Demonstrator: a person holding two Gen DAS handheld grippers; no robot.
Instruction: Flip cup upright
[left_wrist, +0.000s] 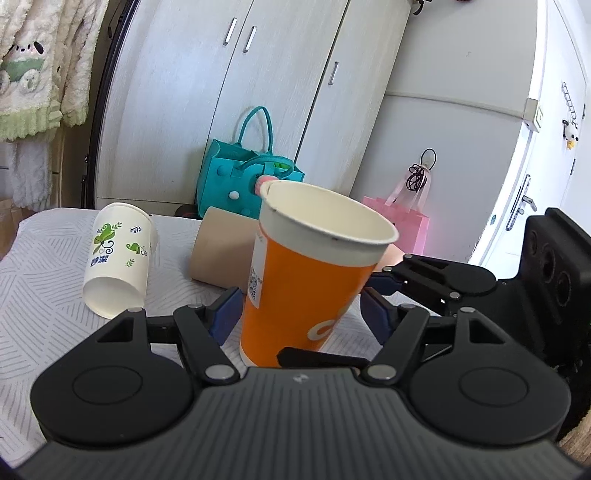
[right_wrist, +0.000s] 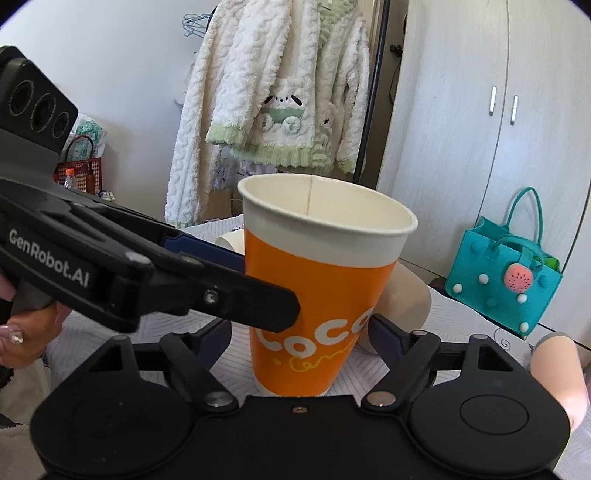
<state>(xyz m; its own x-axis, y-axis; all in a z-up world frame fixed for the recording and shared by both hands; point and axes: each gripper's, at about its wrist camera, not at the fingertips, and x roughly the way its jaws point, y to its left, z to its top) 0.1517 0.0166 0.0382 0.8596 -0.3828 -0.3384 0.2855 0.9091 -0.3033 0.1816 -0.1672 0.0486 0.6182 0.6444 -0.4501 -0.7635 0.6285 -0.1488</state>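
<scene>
An orange paper cup (left_wrist: 303, 280) with a white rim stands mouth up on the patterned tablecloth, slightly tilted in the left wrist view; it also shows in the right wrist view (right_wrist: 317, 295). My left gripper (left_wrist: 299, 314) has its blue pads on both sides of the cup's lower body, close to it or touching. My right gripper (right_wrist: 301, 332) also has the cup between its fingers, and the left gripper's finger (right_wrist: 221, 295) crosses in front of the cup. Whether either gripper grips the cup is unclear.
A white cup with a green print (left_wrist: 118, 258) and a brown cup (left_wrist: 221, 251) lie on their sides on the tablecloth (left_wrist: 44, 280). A teal felt bag (left_wrist: 243, 173) and a pink bag (left_wrist: 402, 221) stand behind, by the wardrobe. A fleece robe (right_wrist: 280, 92) hangs behind.
</scene>
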